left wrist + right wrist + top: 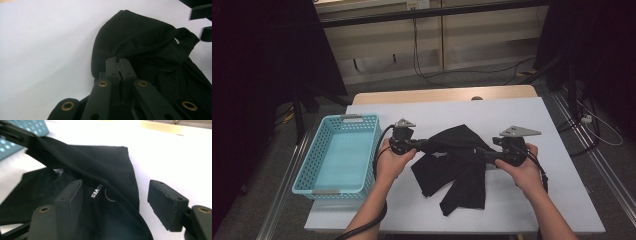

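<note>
A black garment (457,167) lies crumpled in the middle of the white table (522,115), with white "LOVES" lettering (96,191) on a band. My left gripper (424,145) comes in from the left and is shut on a fold at the garment's left edge (140,42); in the left gripper view its jaws (118,60) meet with cloth pinched between them. From the right, my right gripper (484,152) stands open. Its two pads sit apart on either side of the lettered band (117,197), not pressing on it.
A light blue perforated basket (312,165), with nothing in it, stands at the table's left edge, beside my left hand. Bare white tabletop lies behind the garment and to its right. Cables trail on the floor beyond the far wooden edge (442,94).
</note>
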Demonstrator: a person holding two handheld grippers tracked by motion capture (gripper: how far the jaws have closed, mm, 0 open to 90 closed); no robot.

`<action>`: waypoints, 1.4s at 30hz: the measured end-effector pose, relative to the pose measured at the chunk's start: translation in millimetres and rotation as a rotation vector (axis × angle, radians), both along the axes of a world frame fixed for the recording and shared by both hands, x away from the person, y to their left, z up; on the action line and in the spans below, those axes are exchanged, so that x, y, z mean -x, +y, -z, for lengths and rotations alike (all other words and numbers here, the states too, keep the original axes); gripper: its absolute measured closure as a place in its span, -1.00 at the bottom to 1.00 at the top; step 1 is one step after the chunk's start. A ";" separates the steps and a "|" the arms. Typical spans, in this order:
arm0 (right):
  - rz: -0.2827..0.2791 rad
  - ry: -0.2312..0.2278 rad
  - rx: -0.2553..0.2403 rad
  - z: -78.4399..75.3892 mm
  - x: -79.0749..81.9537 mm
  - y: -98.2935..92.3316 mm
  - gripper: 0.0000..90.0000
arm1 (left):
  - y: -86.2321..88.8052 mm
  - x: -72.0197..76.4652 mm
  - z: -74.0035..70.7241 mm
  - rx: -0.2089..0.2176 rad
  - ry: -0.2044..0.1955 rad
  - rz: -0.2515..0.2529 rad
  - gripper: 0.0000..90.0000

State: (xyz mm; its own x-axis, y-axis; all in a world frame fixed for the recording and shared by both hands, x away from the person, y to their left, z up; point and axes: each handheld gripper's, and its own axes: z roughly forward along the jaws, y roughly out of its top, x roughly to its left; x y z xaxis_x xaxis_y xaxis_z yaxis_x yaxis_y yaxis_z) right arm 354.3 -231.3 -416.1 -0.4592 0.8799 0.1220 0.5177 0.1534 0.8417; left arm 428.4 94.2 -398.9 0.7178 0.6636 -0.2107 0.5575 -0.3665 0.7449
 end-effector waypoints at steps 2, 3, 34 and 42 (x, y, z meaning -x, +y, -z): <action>0.002 -0.009 -0.008 -2.5 6.1 -4.2 -0.37 | -0.1 -0.7 0.3 -0.012 0.000 0.010 0.96; 0.005 -0.011 -0.005 -3.2 8.9 -6.0 -0.38 | -0.3 -0.9 0.6 -0.011 0.001 0.009 0.96; 0.003 0.094 -0.058 34.8 6.6 -14.3 0.12 | 28.1 -3.7 -4.8 -0.010 -0.010 -0.055 0.96; -0.025 0.009 -0.052 20.9 13.9 -16.4 0.90 | 40.2 -3.0 -10.1 -0.011 -0.024 -0.070 0.96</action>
State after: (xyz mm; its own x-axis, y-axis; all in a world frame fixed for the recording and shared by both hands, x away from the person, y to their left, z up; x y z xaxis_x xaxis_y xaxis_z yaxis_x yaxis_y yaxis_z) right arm 340.4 -247.7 -437.0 -0.4796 0.8605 0.1716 0.5217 0.1224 0.8443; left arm 431.4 134.4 -388.8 0.6746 0.7142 -0.1868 0.5641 -0.3355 0.7545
